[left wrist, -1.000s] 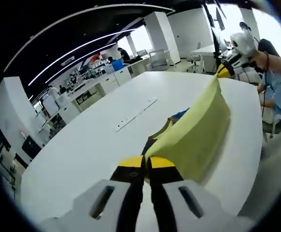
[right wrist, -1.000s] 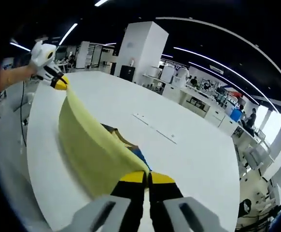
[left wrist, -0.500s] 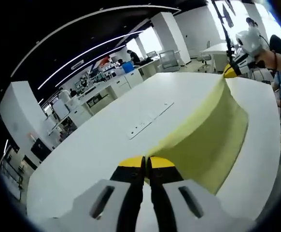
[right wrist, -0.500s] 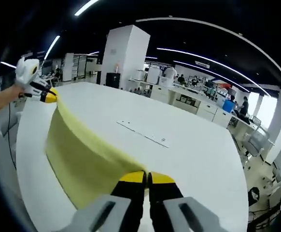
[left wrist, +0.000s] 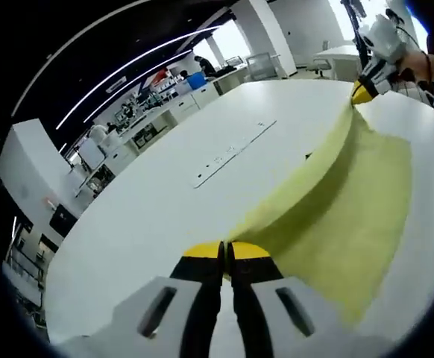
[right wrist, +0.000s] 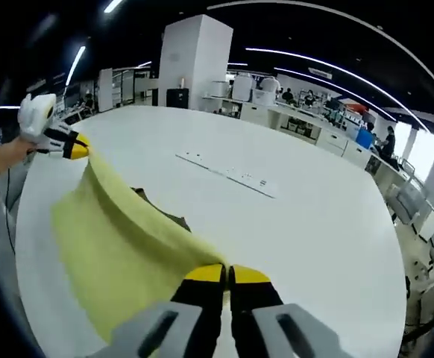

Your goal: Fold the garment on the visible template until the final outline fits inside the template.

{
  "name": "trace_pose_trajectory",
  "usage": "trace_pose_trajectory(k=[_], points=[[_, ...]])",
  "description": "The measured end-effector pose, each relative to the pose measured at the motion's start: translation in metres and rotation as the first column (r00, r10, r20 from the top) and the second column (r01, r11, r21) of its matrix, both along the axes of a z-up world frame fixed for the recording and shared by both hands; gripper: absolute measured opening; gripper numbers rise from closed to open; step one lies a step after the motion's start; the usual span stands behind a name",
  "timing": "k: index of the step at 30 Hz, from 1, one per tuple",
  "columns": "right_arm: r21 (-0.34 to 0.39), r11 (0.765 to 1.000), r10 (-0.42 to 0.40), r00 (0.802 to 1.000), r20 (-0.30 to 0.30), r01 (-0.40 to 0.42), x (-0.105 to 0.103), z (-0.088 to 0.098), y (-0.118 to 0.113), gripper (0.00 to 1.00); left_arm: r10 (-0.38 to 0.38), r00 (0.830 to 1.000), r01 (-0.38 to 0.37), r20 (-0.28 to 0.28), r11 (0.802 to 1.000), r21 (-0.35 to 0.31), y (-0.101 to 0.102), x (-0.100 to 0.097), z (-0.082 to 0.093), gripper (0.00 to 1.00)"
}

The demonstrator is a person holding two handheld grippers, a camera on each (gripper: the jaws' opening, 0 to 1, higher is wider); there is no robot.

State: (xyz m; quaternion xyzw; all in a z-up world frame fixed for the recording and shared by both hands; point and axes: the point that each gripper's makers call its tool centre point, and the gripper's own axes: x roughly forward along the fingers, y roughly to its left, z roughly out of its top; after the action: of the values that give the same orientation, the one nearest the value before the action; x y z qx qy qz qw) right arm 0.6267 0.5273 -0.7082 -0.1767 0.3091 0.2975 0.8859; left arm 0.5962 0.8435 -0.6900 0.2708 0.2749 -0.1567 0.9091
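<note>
Both grippers, left (left wrist: 225,252) and right (right wrist: 225,274), clenched on the yellow garment (left wrist: 336,216), have lowered its stretched edge toward the surface (left wrist: 165,194), the right gripper at 2 o'clock in the left gripper view, so a fold is likely landing.

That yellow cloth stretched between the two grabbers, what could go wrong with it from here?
Each gripper, left and right, pinches only an edge of the yellow garment, so a tug could pull it free and drop it crooked. The cloth already hides most of the dark shape beneath it, probably the template, so the fold may land off the outline unseen. The white table looks smooth, so the cloth might slide.
</note>
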Motion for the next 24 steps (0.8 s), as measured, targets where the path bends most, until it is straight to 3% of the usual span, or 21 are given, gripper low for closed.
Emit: trace_pose_trajectory(k=[5,7,9,16,20,24], points=[[-0.045,0.999,0.028,0.999,-0.018,-0.029,0.010,-0.021,0.002,0.00,0.016,1.000,-0.016,-0.010,0.999,0.032,0.004,0.010,-0.025,0.00],[-0.097,0.994,0.047,0.999,-0.020,-0.048,0.013,-0.030,-0.001,0.00,0.022,0.999,-0.022,-0.025,1.000,0.020,0.003,0.012,-0.034,0.00],[-0.103,0.993,0.047,0.998,-0.032,-0.050,0.014,-0.038,0.000,0.00,0.033,0.999,-0.032,-0.037,0.999,0.019,0.005,0.015,-0.042,0.00],[-0.150,0.987,0.047,0.998,-0.051,-0.054,0.021,-0.056,0.002,0.00,0.048,0.998,-0.048,-0.031,0.999,-0.009,0.008,0.019,-0.053,0.00],[-0.132,0.991,0.022,0.998,-0.066,-0.031,0.023,-0.061,0.002,0.00,0.051,0.995,-0.056,-0.082,0.997,-0.051,0.010,0.016,-0.065,0.01],[-0.122,0.993,0.000,0.998,-0.067,-0.008,0.024,-0.060,0.003,0.00,0.055,0.995,-0.059,-0.086,0.997,-0.044,0.014,0.016,-0.070,0.04]])
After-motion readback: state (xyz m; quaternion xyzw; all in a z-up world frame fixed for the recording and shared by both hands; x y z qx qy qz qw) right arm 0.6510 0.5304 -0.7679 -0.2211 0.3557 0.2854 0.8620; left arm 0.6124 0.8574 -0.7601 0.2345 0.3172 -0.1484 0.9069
